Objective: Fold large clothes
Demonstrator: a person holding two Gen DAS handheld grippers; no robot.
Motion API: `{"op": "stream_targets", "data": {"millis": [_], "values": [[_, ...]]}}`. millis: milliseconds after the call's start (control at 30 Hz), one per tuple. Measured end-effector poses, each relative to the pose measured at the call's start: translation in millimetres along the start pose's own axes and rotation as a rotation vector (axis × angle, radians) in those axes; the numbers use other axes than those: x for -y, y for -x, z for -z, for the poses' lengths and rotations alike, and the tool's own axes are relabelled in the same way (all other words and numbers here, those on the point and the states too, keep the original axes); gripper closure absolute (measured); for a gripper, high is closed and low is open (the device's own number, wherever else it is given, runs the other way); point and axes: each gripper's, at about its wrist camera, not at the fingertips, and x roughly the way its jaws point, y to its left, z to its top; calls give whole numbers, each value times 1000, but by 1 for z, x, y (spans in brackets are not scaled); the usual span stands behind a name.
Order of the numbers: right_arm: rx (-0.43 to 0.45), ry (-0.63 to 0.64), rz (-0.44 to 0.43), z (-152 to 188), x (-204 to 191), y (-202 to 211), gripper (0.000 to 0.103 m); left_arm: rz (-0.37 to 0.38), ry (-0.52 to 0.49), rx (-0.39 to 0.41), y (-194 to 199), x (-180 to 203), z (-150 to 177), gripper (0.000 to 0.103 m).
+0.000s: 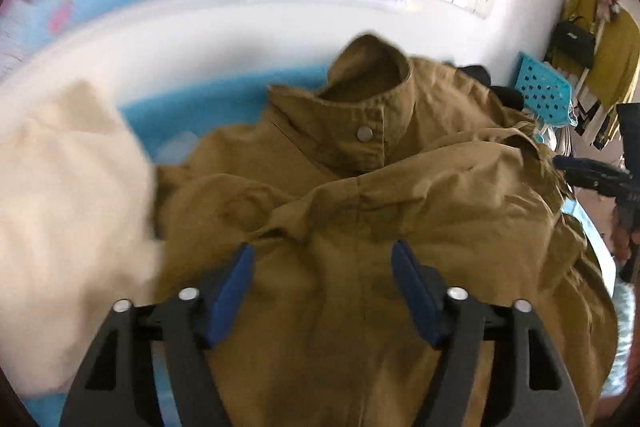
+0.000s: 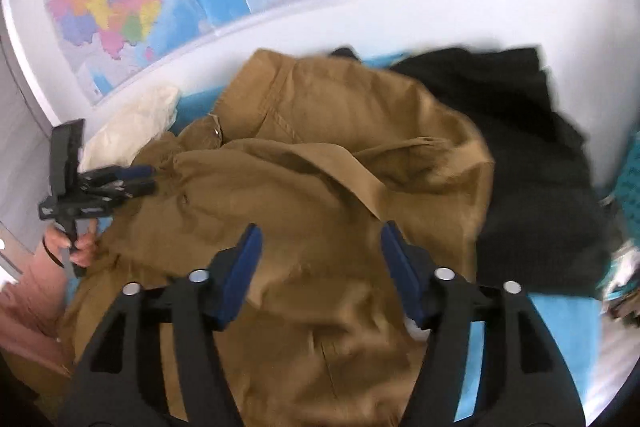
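Fingers of left gripper (image 1: 322,255) are standing spread w/ nothing pinched, hovering over the tan jacket (image 1: 360,211). Right gripper (image 2: 320,239) fingers are also spread, empty, above same jacket. Jacket is lying rumpled on blue surface (image 1: 160,115), collar at far side, btwn cream garment (image 1: 68,187) on left & black garment (image 2: 520,131) on right.

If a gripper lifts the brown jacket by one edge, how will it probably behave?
The brown jacket would likely hang floppy: it lies in soft creases. The fabric looks thick, so probably heavy for one pinch. Its collar stands up alone, so that part seems stiffer.
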Motion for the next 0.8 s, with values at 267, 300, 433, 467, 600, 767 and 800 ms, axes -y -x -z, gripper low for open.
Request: {"op": "stream_targets", "data": {"millis": [267,300,433,467,600,767,800], "values": [[-78,87,-139,43,-47,8,73,-20,-23,34,42,-3,31,32],[-102,109,-178,45,-64,-5,75,15,-47,46,44,5,32,32],[-191,140,-239,40,-99,-61,87,121,-187,53,42,44,34,20],[-200,132,-253,37,-102,-71,87,117,-233,42,37,54,36,20],[-246,158,-301,35,-124,-104,86,-20,-282,-41,2,67,28,52],[-287,326,-277,47,-158,-95,77,13,-143,-41,-3,43,-7,78],[-290,328,-278,44,-158,-91,79,14,-144,-39,-3,43,-12,77]]}}
